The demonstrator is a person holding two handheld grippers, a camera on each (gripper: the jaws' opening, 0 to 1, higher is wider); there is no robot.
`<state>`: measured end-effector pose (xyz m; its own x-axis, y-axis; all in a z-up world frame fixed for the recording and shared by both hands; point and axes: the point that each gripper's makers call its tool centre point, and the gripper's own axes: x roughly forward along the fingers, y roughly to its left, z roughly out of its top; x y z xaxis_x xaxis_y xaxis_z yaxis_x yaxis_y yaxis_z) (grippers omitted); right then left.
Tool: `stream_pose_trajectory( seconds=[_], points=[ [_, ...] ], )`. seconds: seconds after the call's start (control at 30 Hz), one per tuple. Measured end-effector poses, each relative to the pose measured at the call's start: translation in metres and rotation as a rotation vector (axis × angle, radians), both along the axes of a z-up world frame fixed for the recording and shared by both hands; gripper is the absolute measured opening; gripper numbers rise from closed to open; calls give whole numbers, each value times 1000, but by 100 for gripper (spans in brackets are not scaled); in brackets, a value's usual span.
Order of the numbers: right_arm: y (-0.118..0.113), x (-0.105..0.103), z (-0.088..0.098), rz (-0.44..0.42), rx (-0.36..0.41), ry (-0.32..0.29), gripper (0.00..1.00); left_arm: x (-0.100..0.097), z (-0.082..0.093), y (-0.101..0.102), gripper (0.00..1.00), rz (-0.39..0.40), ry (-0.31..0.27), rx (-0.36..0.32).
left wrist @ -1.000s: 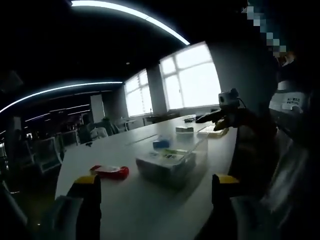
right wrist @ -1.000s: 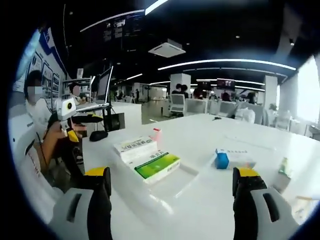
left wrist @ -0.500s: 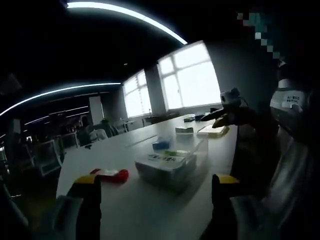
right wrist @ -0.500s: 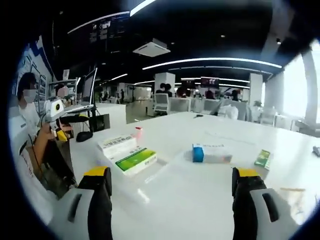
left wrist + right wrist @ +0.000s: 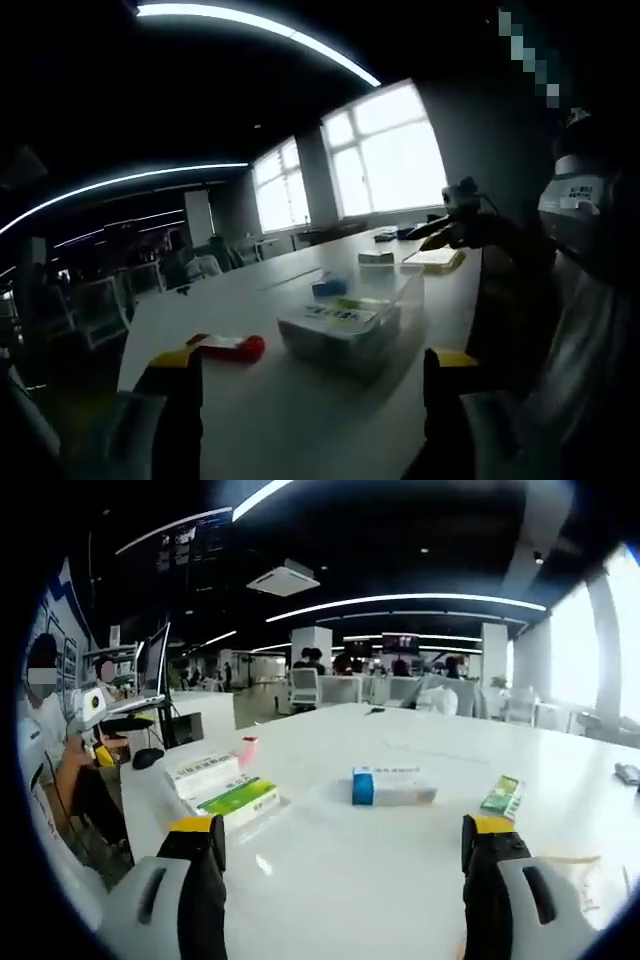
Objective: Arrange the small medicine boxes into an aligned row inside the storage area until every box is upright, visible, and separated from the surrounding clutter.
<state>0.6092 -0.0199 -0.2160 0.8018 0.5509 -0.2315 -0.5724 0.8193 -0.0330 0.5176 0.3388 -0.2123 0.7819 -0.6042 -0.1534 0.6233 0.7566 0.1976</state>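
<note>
On the white table (image 5: 240,400) a clear plastic container (image 5: 352,322) holds flat medicine boxes. In the right gripper view they are a white box (image 5: 205,773) and a green box (image 5: 237,796) lying side by side in the container (image 5: 262,814). A red box (image 5: 228,346) lies left of it, and a blue box (image 5: 328,285) lies beyond it. My left gripper (image 5: 312,372) hangs open short of the container. A blue-and-white box (image 5: 392,786) and a small green box (image 5: 503,795) lie ahead of my open right gripper (image 5: 340,832). Nothing is between either pair of jaws.
A seated person holds the right gripper (image 5: 460,203) at the table's far right edge, over a yellowish box (image 5: 432,260). Another box (image 5: 376,256) lies nearby. The left gripper (image 5: 90,705) appears at far left, and a pink box (image 5: 248,750) stands behind the container. Office chairs line the far side.
The right gripper view has swung right: the container slid toward the left edge and the small green box came into sight. The left gripper view barely shifted. Nothing on the table moved.
</note>
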Motion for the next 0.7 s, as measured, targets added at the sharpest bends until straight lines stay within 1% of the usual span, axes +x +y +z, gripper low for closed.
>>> stream_pose_trajectory(
  seconds=[0.03, 0.1, 0.2, 0.27, 0.33, 0.5, 0.7],
  points=[
    [1, 1, 0, 8, 6, 3, 97, 0, 0, 1, 91, 3, 1, 3],
    [5, 3, 0, 21, 61, 25, 95, 0, 0, 1, 91, 6, -2, 8],
    [5, 6, 1, 23, 70, 31, 95, -1, 2, 2, 91, 3, -12, 1],
    [5, 8, 0, 17, 46, 30, 95, -2, 1, 2, 91, 2, -8, -1],
    [6, 11, 1, 15, 37, 28, 95, -1, -1, 4, 91, 7, -2, 7],
    [11, 13, 9, 27, 47, 16, 95, -3, -3, 7, 91, 16, 2, 4],
    [14, 19, 9, 35, 42, 18, 95, -7, -5, 12, 91, 28, 9, 11]
  ],
)
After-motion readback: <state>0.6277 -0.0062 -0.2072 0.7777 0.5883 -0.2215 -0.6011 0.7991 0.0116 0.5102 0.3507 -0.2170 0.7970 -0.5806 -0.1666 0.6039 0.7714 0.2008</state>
